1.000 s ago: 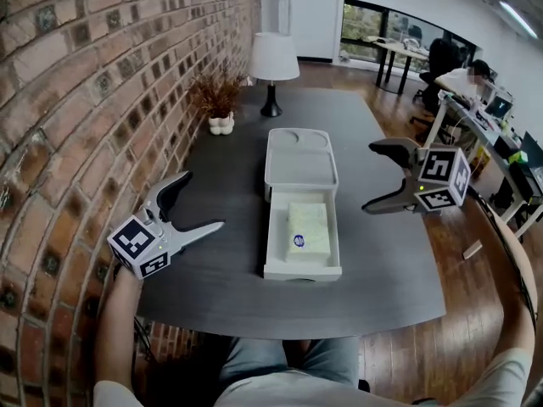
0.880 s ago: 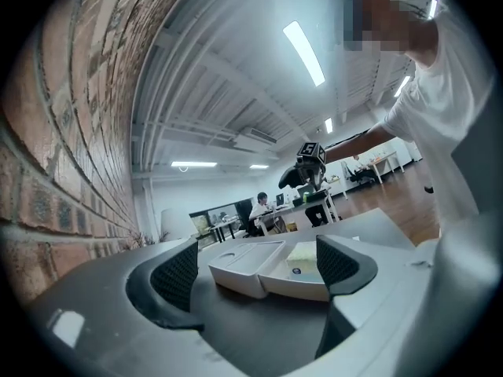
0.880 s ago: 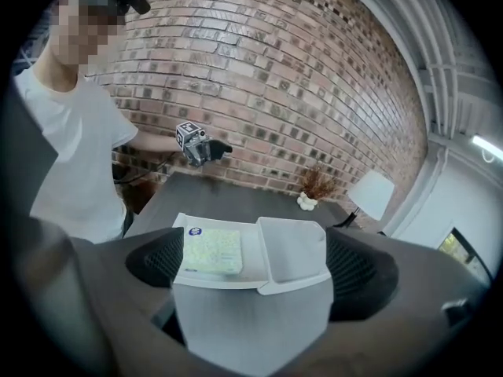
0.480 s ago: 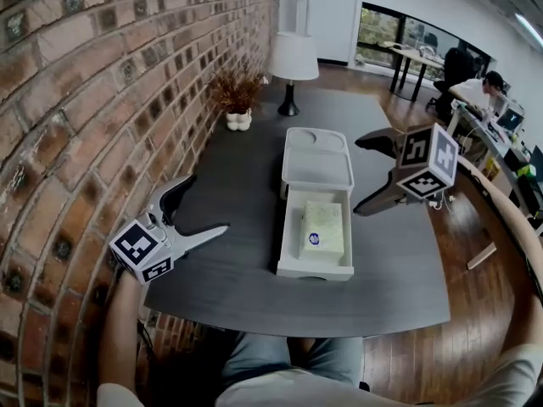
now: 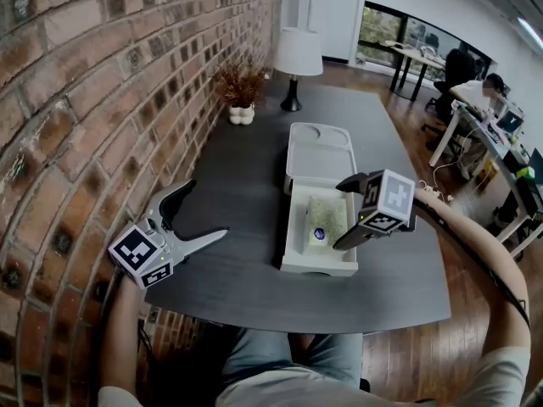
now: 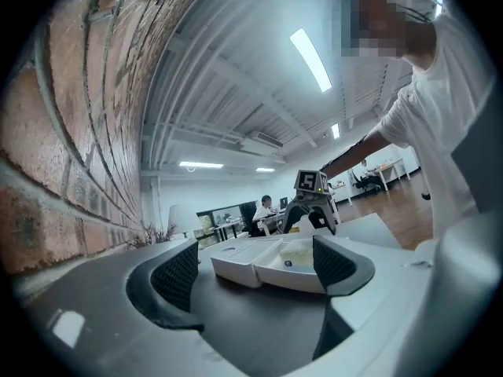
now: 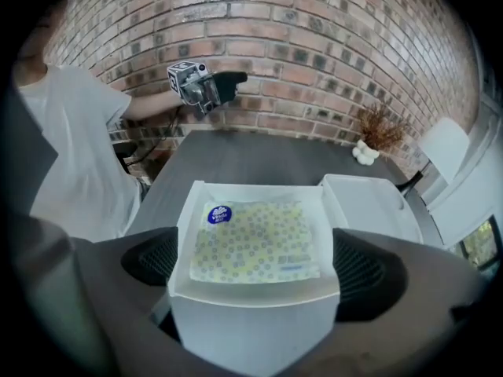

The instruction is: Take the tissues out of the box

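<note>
the white rectangular plastic box (image 5: 319, 266) lies open on the dark grey table (image 5: 229, 176), its lid folded back, and the flat pack of tissues (image 5: 321, 217) in pale yellow dotted wrap with a round blue label lies inside it. the right gripper (image 5: 338, 216) hovers over the box's right side, claw spread wide, pads clear of the pack. the left gripper (image 5: 208, 209) is held well to the left of the box, by the red brick wall (image 5: 102, 100), claw spread and empty.
</note>
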### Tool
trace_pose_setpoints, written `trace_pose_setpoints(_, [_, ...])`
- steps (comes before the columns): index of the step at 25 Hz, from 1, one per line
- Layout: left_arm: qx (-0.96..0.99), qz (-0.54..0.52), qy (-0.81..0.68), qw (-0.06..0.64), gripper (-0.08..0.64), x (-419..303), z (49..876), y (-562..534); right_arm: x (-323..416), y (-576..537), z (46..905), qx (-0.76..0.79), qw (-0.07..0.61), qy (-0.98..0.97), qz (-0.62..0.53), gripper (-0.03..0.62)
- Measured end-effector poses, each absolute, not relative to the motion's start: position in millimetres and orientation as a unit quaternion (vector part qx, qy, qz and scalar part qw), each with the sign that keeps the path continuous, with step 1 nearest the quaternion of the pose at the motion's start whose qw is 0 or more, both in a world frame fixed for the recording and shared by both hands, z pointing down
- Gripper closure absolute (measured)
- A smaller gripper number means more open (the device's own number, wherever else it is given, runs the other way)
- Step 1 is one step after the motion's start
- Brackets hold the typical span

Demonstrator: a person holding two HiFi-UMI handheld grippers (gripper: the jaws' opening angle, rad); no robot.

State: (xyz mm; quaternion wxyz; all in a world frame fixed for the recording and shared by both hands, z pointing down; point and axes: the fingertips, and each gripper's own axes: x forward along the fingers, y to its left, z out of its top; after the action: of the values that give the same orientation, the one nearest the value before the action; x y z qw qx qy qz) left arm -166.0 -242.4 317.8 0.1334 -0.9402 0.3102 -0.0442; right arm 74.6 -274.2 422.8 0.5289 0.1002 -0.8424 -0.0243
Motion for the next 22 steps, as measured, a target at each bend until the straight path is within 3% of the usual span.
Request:
trace_pose_setpoints(18, [-0.944,-0.042,0.305,0.116,0.121,-161,334,-246,68,-284,471,0.084,0.588,-0.804,-0.027,-0.029])
trace_pose_setpoints(22, [-0.945,-0.039,0.303,0.112,0.127,-160,336,-244,65,-283,470,0.071,0.589,-0.803,-0.051,0.004])
